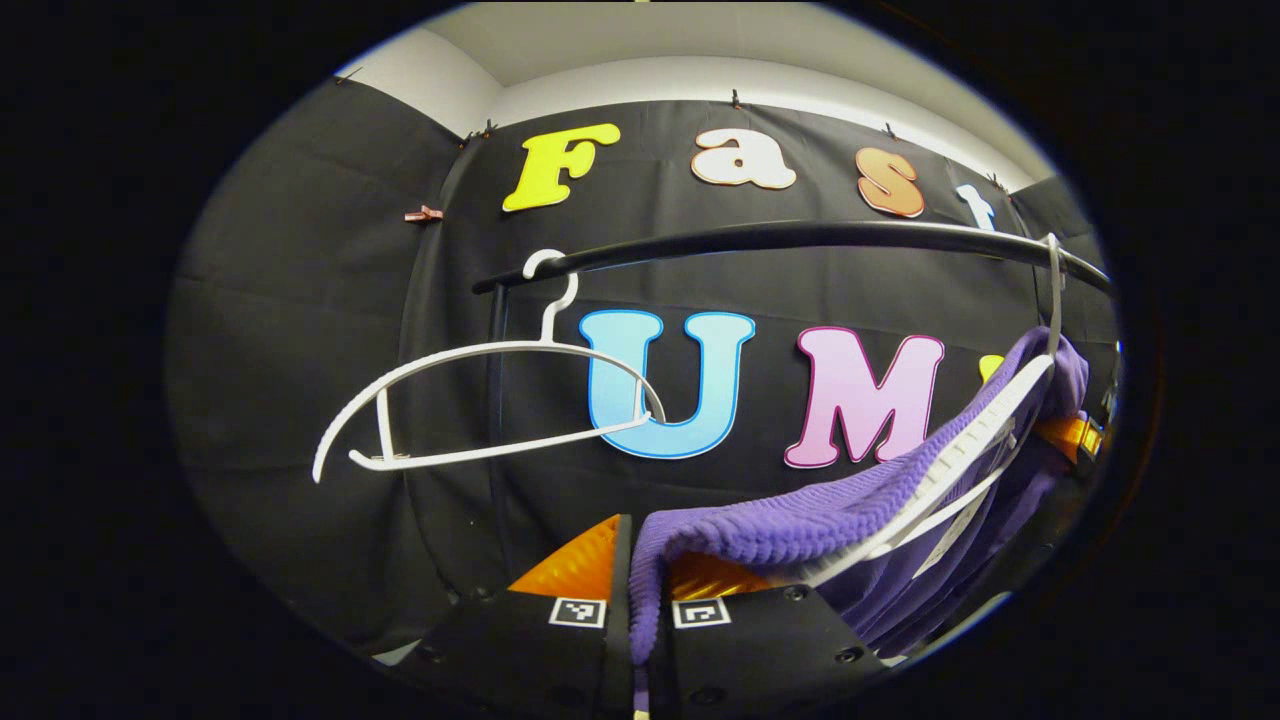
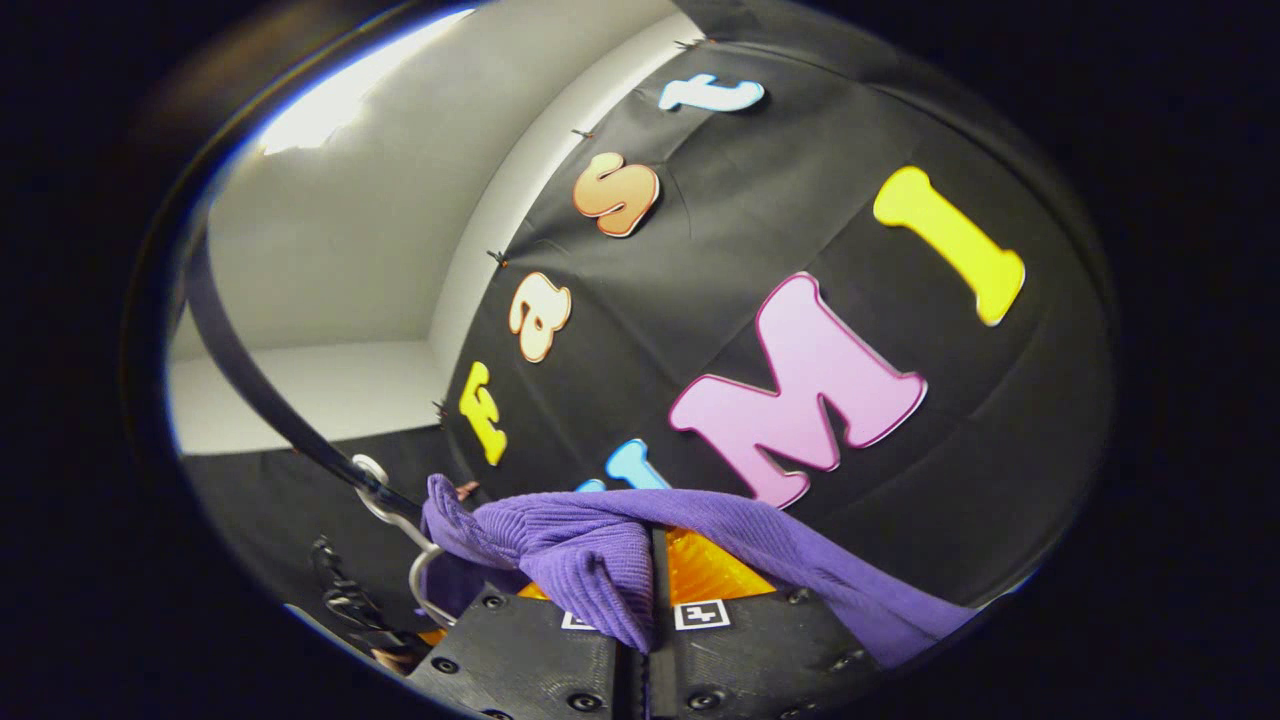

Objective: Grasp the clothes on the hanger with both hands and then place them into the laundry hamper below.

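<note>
1. A purple ribbed knit garment (image 1: 800, 520) is draped on a white plastic hanger (image 1: 960, 455) under a black rail (image 1: 800, 238), running diagonally up-right in the left gripper view.
2. The left gripper (image 1: 640, 590) is clamped on its hem.
3. The right gripper (image 2: 650, 590) is clamped on its fabric.

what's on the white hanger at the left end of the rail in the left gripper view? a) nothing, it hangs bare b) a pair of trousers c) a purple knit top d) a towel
a: the white hanger hangs bare from the black rail, while the purple knit garment drapes from the other hanger farther right, with the left gripper shut on its edge.
</note>
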`<control>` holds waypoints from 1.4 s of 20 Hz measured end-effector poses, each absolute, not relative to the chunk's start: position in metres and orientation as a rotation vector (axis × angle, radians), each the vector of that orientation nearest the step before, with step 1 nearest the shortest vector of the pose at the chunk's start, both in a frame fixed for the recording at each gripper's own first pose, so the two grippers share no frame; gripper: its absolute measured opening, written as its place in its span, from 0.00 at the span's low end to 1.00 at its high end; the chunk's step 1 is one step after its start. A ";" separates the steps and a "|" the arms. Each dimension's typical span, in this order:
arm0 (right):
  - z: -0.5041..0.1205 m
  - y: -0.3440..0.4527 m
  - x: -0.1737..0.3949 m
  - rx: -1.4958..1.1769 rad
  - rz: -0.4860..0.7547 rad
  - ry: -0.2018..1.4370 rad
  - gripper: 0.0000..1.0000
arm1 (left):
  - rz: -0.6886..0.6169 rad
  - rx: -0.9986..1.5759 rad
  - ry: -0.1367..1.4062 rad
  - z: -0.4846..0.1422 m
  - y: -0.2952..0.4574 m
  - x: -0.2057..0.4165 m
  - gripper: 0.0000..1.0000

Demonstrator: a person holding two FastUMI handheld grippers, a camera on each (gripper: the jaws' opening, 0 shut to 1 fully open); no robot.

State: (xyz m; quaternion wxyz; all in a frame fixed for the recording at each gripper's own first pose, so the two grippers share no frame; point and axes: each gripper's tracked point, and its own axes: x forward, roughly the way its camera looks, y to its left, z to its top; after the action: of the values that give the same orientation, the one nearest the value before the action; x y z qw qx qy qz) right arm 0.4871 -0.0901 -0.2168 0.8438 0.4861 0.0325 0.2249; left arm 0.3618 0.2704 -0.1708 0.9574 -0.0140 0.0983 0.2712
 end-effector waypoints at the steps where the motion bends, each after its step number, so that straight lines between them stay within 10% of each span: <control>1: -0.221 -0.088 0.489 1.065 0.507 0.084 0.10 | 0.549 -0.035 0.192 -0.169 0.272 0.364 0.10; 18: -0.202 -0.090 0.455 1.253 0.886 0.257 0.11 | 0.312 -0.078 0.249 -0.151 0.277 0.393 0.10; 28: -0.226 -0.136 0.454 1.226 0.706 0.204 0.12 | 0.170 -0.096 0.272 -0.156 0.254 0.425 0.12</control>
State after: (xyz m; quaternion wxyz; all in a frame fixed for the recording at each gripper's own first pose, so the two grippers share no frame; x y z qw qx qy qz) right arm 0.4539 -0.1362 -0.2259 0.7553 0.5620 0.0936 0.3239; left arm 0.4254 0.2542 -0.1557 0.9860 -0.0476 0.1351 0.0848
